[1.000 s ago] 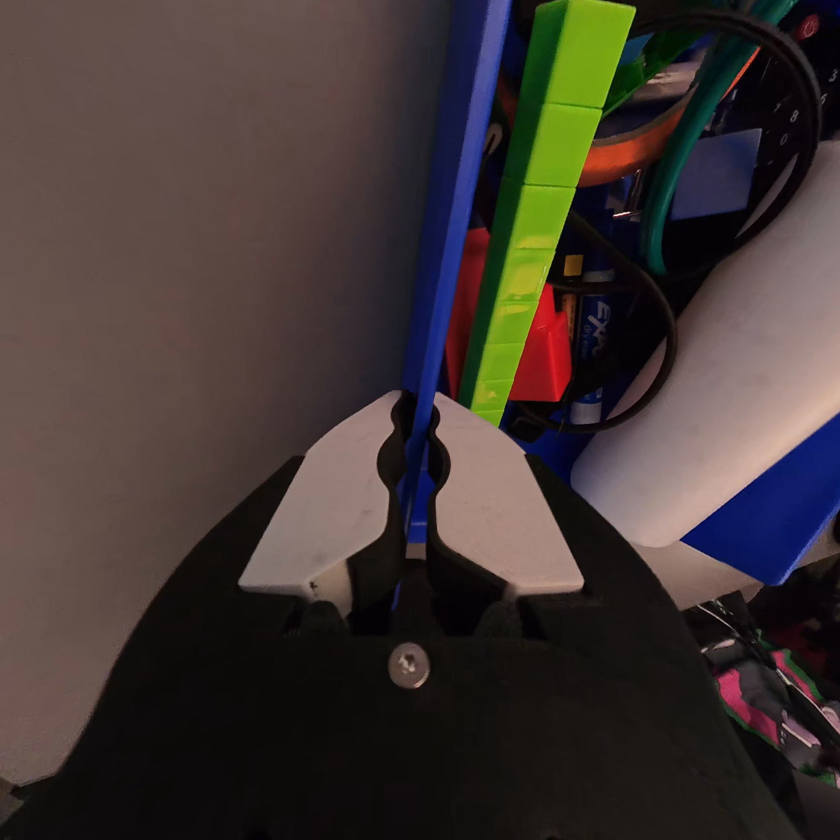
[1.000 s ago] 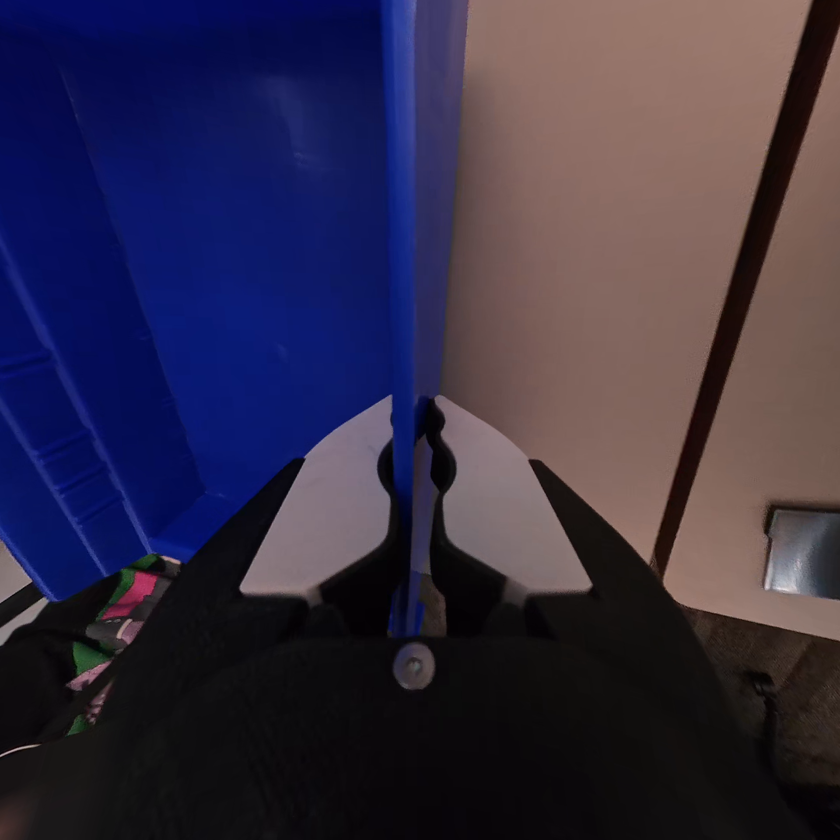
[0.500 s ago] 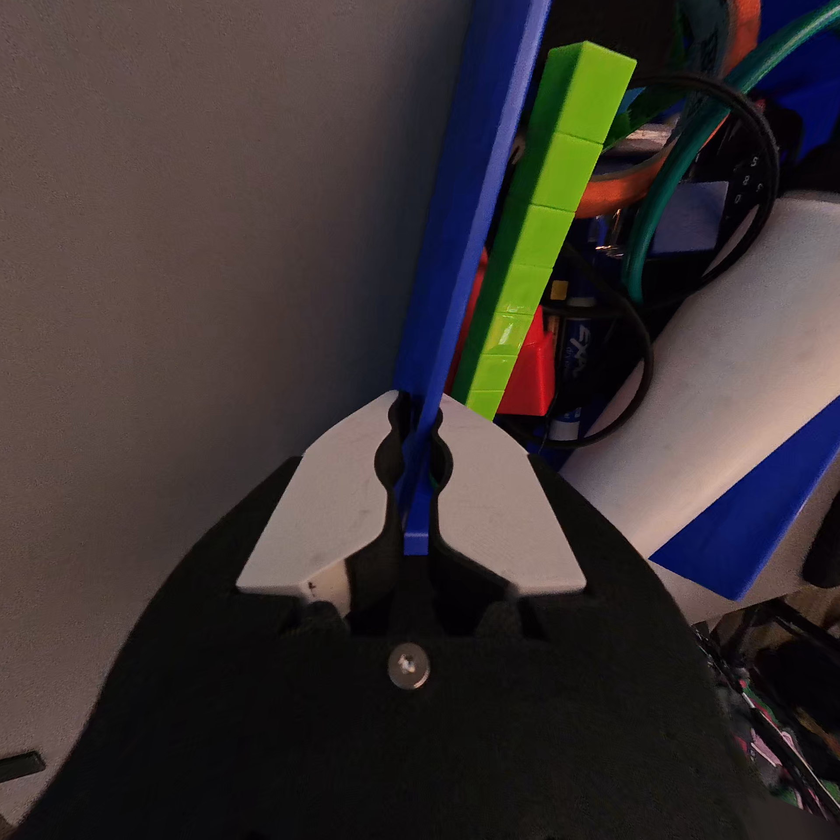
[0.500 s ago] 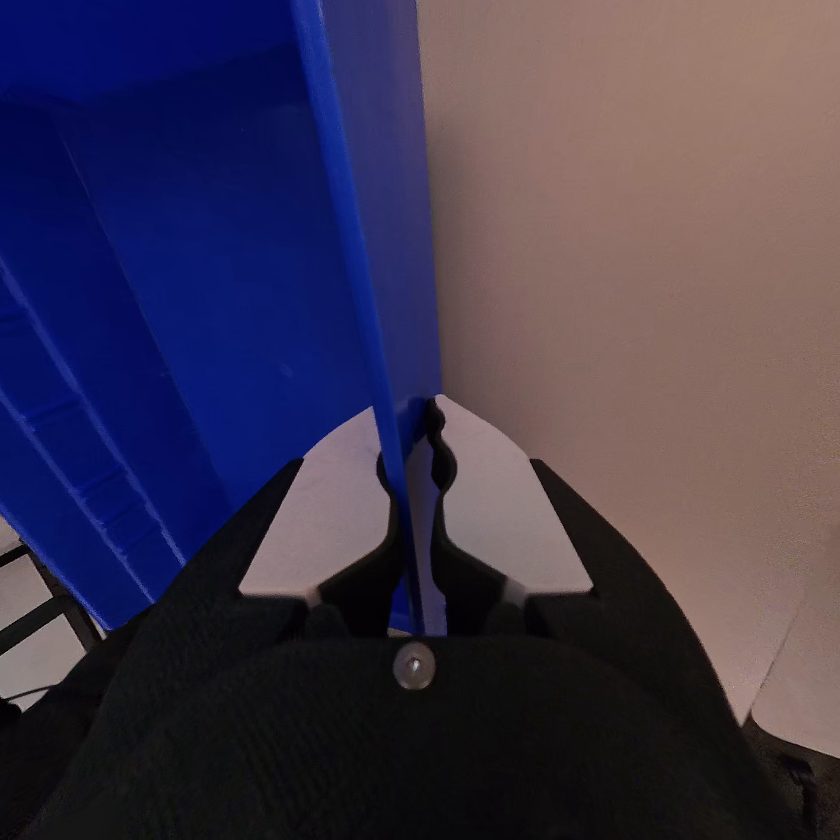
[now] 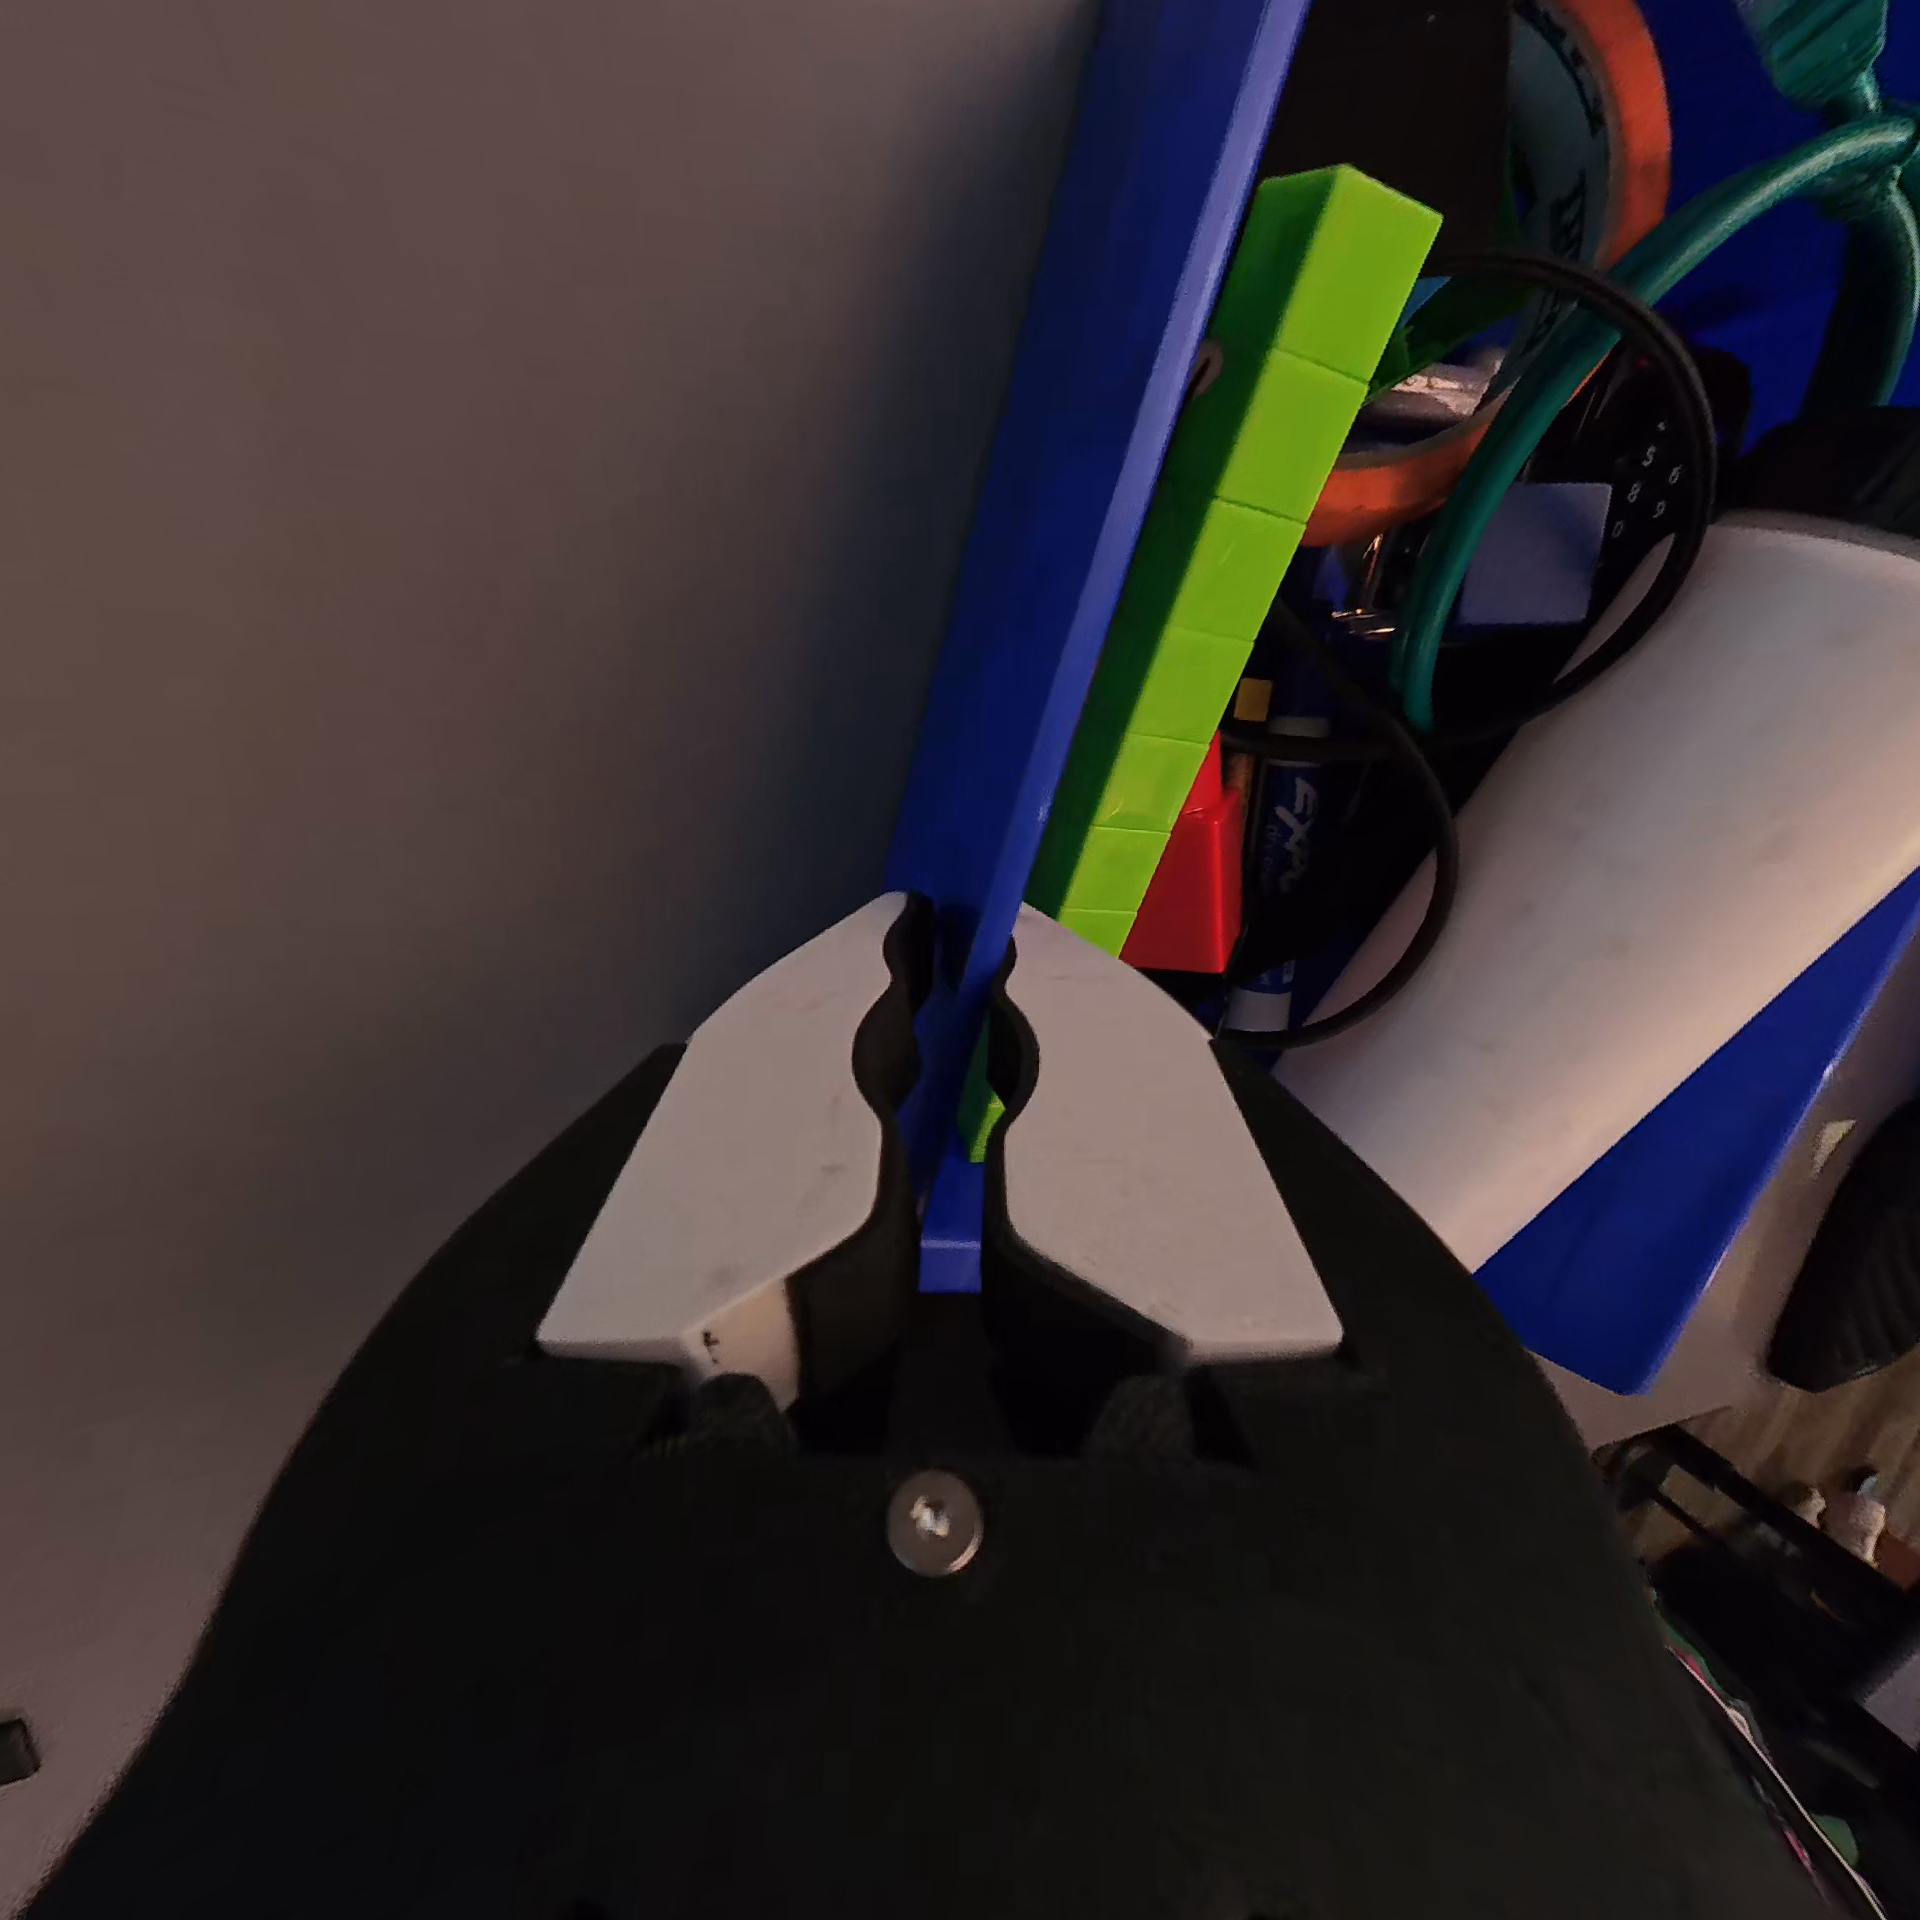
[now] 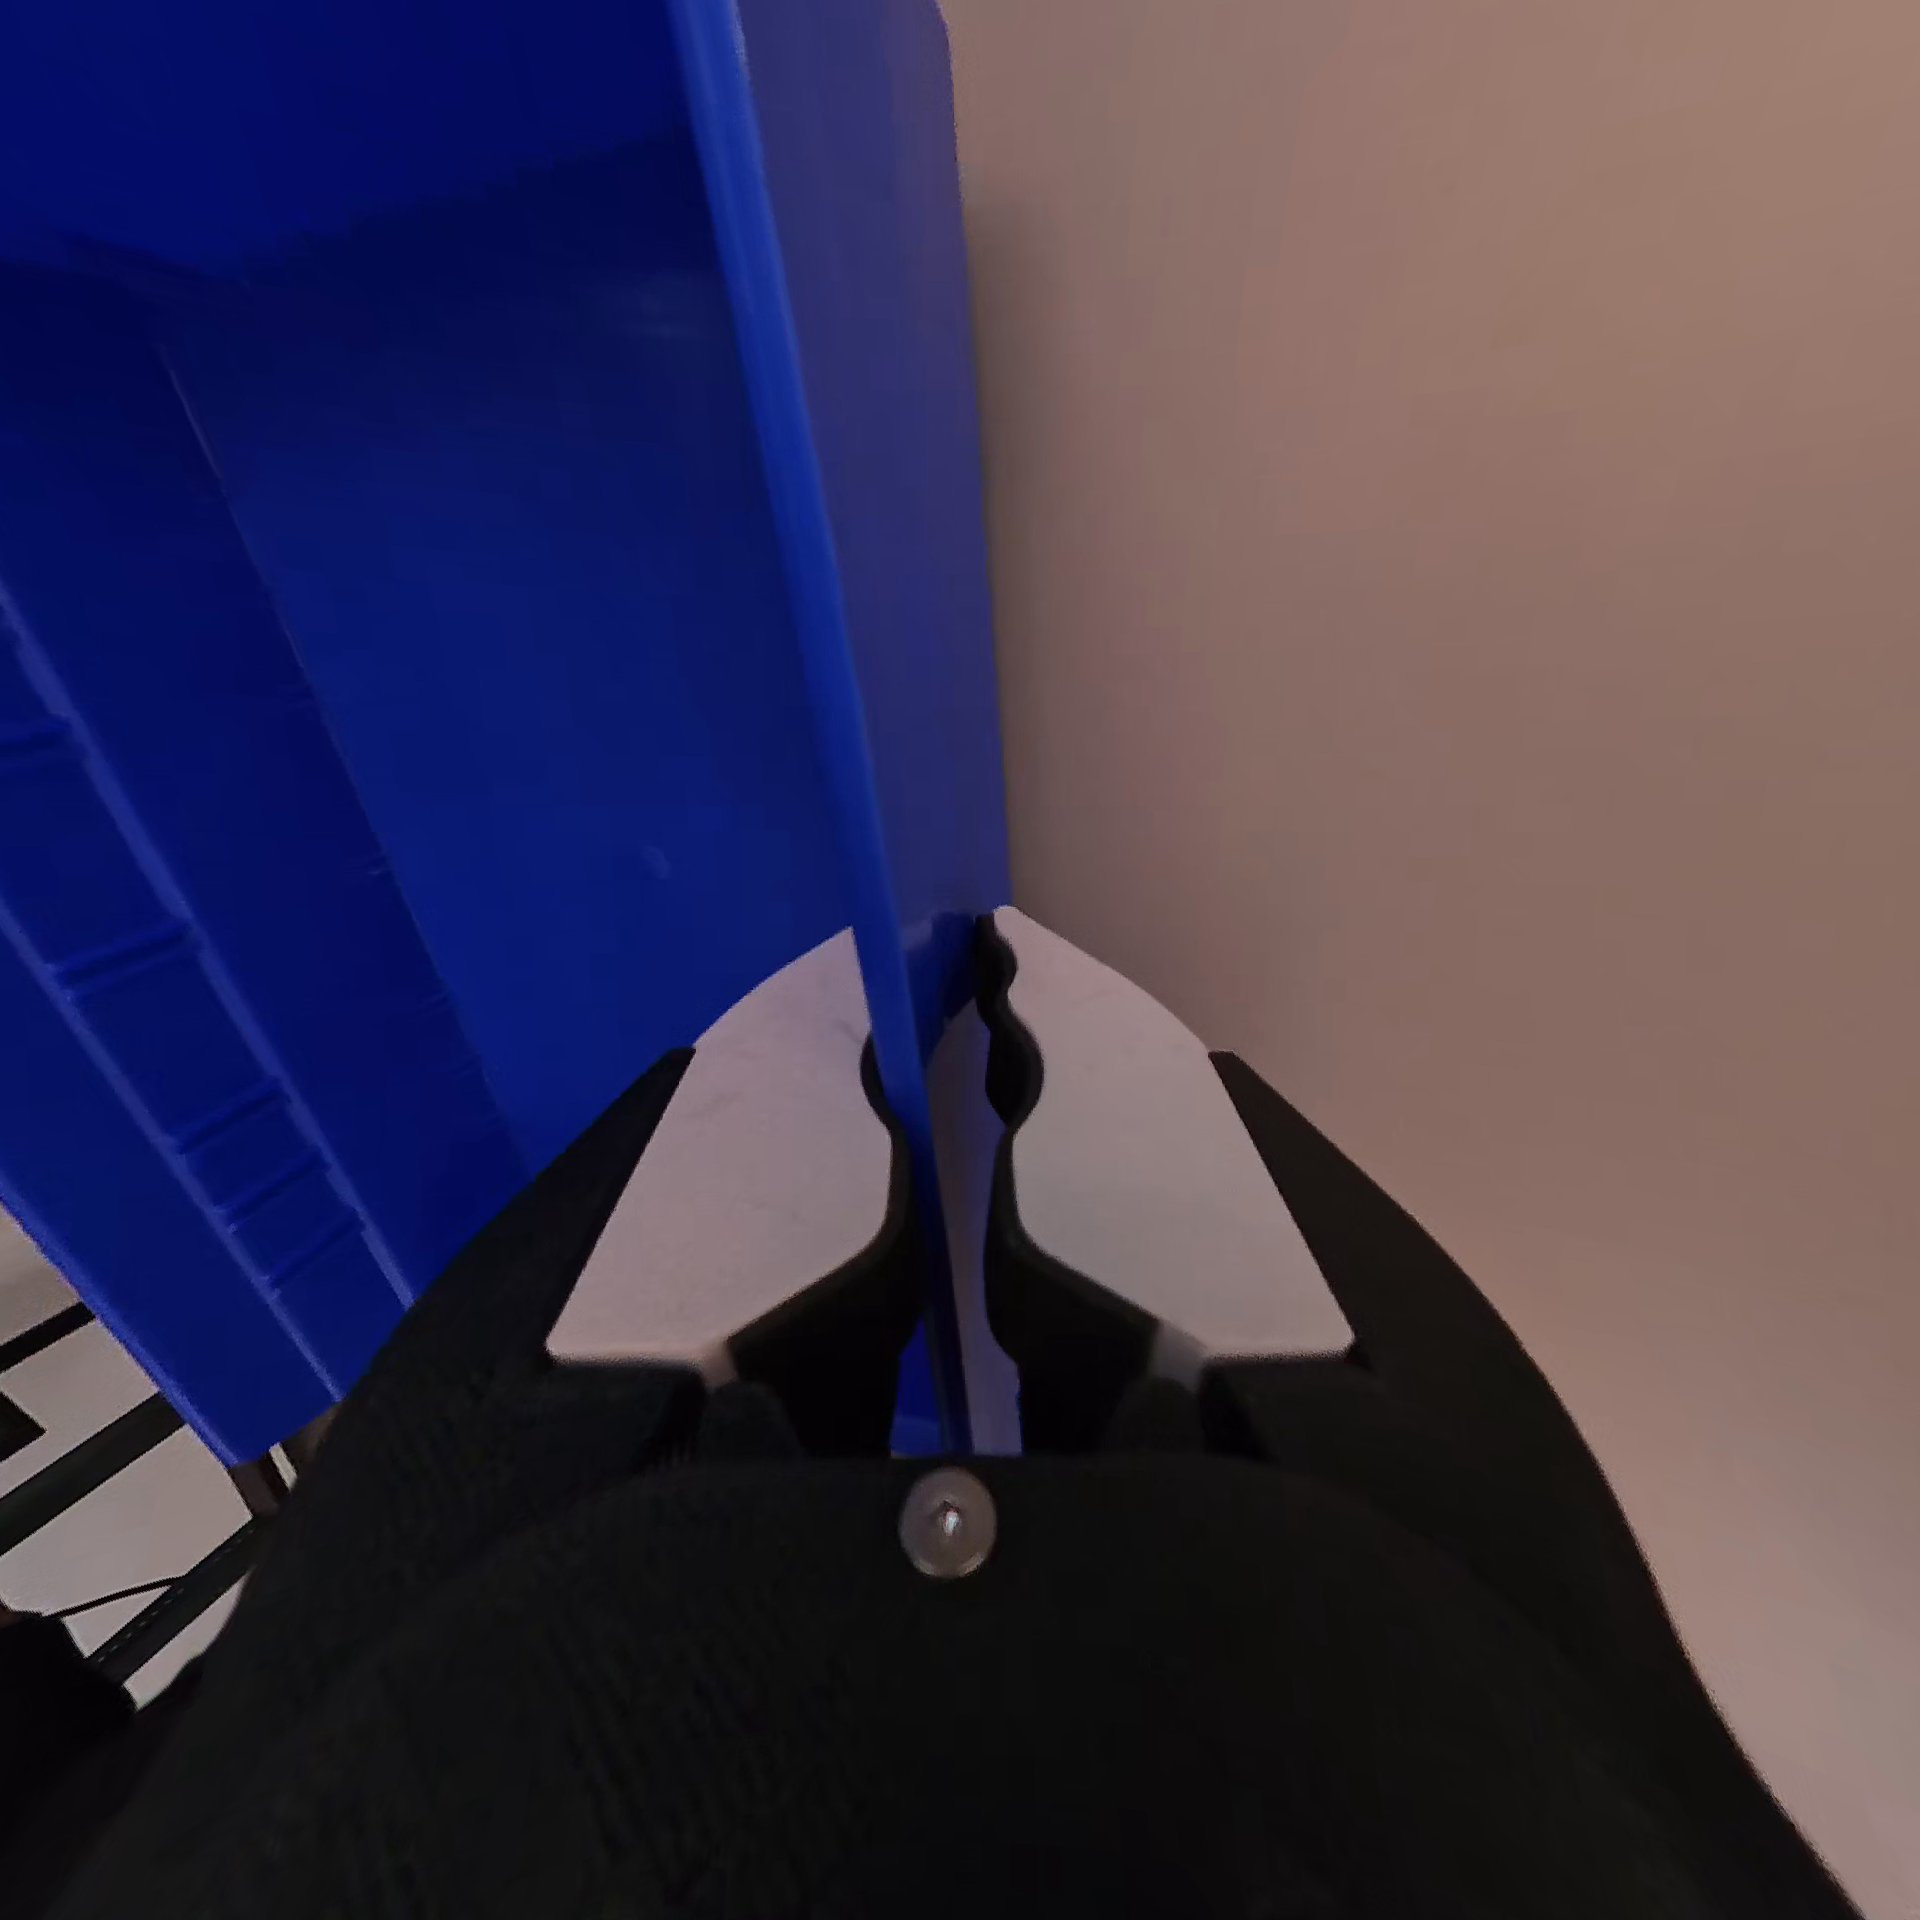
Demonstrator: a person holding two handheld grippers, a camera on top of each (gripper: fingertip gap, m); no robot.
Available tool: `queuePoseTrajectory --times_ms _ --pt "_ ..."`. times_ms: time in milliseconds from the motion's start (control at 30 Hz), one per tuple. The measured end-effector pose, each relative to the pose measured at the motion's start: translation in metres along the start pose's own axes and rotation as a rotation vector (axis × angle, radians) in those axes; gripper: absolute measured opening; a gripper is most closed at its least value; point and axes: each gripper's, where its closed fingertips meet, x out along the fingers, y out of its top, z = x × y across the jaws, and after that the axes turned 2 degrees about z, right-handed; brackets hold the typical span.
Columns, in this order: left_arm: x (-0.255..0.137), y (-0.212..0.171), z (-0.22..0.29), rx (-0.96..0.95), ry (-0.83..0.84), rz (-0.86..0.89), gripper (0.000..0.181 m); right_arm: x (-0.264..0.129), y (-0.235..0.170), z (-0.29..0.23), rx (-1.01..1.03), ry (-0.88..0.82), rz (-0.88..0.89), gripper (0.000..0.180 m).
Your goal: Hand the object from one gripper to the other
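Observation:
A blue plastic bin (image 5: 1049,582) is held by both grippers. In the left wrist view my left gripper (image 5: 956,925) is shut on the bin's side wall, which leans right between the jaws. A thin dark gap shows beside the left fingertip (image 5: 831,997). In the right wrist view my right gripper (image 6: 935,935) is shut on another edge of the bin (image 6: 582,665), whose outside fills the left half. The thin rim runs down between the jaws, against the left pad.
Inside the bin are a lime-green bar of cubes (image 5: 1247,561), a red block (image 5: 1195,894), a blue marker (image 5: 1283,831), an orange tape roll (image 5: 1621,156), green cord (image 5: 1455,582), black cable (image 5: 1434,831) and a white curved object (image 5: 1621,894). A plain wall (image 6: 1455,727) lies beyond. The gap from one gripper's tips to the other's is roughly 75 cm.
The bin has tilted in both views. In the left view its wall now leans right and the jaws stand slightly wider. In the right view the dark door frame has gone out of sight.

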Motion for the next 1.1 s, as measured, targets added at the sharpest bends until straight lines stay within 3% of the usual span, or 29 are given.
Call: queuePoseTrajectory --times_ms 300,1100 --pt "-0.012 -0.004 -0.031 -0.086 0.006 0.05 0.008 0.015 0.016 -0.007 -0.036 -0.126 -0.02 0.009" --pt "-0.031 -0.022 -0.07 -0.161 0.043 0.125 0.008 0.031 0.022 -0.028 -0.006 -0.112 -0.034 0.009"
